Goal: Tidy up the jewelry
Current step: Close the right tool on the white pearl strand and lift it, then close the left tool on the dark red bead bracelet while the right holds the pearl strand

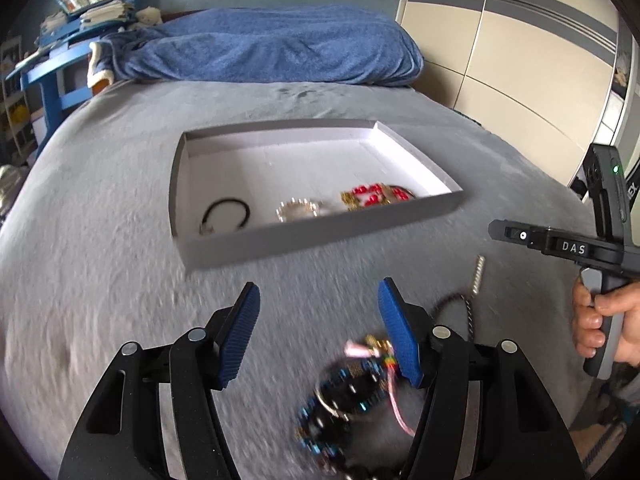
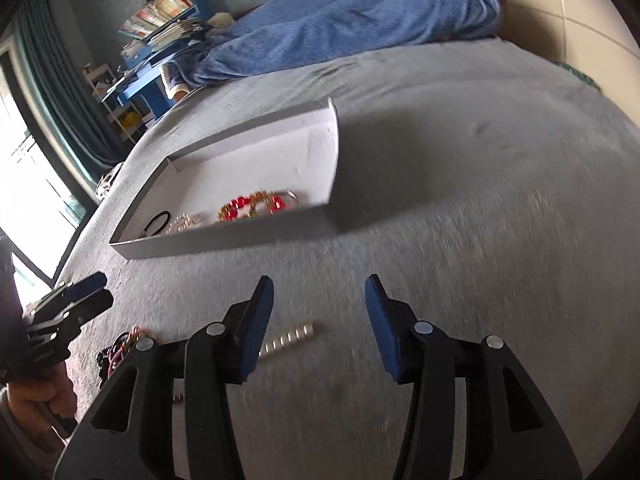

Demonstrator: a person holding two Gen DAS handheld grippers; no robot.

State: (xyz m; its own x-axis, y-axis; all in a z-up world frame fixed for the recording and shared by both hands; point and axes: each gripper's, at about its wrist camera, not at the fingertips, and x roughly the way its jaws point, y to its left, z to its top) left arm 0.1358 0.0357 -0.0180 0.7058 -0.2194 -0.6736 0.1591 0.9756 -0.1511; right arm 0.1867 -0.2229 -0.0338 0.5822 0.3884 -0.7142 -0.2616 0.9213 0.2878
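Observation:
A shallow white box lid (image 1: 320, 236) lies on the grey bed; it also shows in the right wrist view (image 2: 224, 240). In it are a black hair tie (image 1: 226, 214), a pearl bracelet (image 1: 298, 210) and red and gold jewelry (image 1: 374, 196). My left gripper (image 1: 318, 326) is open above a blurred pile of blue-black beads and a pink cord (image 1: 348, 392) near its right finger. A silver bead bracelet (image 1: 478, 276) lies to the right; it shows under my left finger in the right wrist view (image 2: 286, 340). My right gripper (image 2: 320, 324) is open and empty.
A blue blanket (image 1: 272, 48) is heaped at the head of the bed. A blue shelf with books (image 1: 80, 20) stands at the left. Cream wardrobe doors (image 1: 500, 60) stand at the right. The right hand-held gripper (image 1: 560, 244) is at the right edge.

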